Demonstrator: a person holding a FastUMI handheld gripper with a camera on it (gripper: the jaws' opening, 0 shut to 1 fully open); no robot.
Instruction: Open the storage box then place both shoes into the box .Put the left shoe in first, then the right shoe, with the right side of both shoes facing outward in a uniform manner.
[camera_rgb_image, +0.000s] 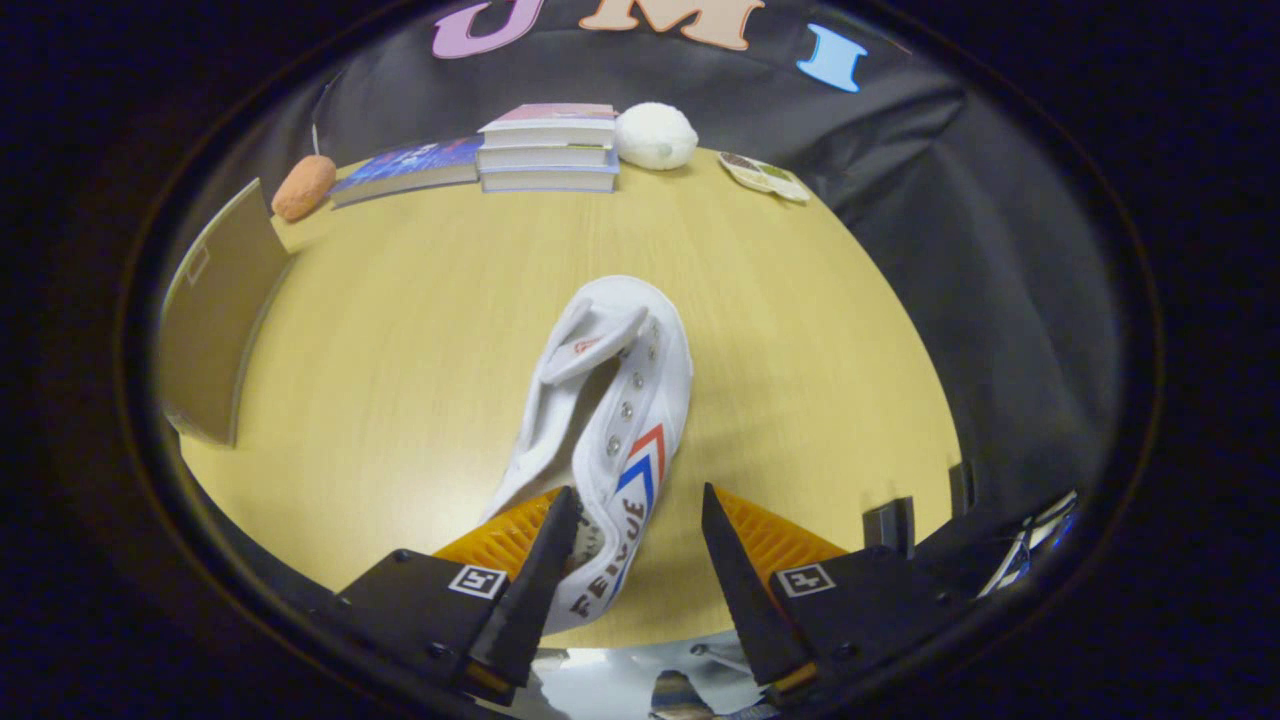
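Observation:
A white canvas shoe (620, 400) with red and blue chevrons lies on the wooden table (800, 340), its toe pointing away from me. Its heel end sits between the fingers of my gripper (640, 495). The left finger (545, 560) is in or against the shoe's opening. The right finger (735, 560) stands clear of the lettered side wall, with a gap showing between them. The gripper is open around the heel. A brown cardboard panel of the storage box (215, 320) stands at the table's left side, well away from the shoe.
Along the table's far edge are a stack of books (550, 150), a blue book (410, 165), a white fluffy ball (655, 135), an orange lump (303, 187) and a small flat dish (765, 175). The table's curved right edge drops off beside the shoe.

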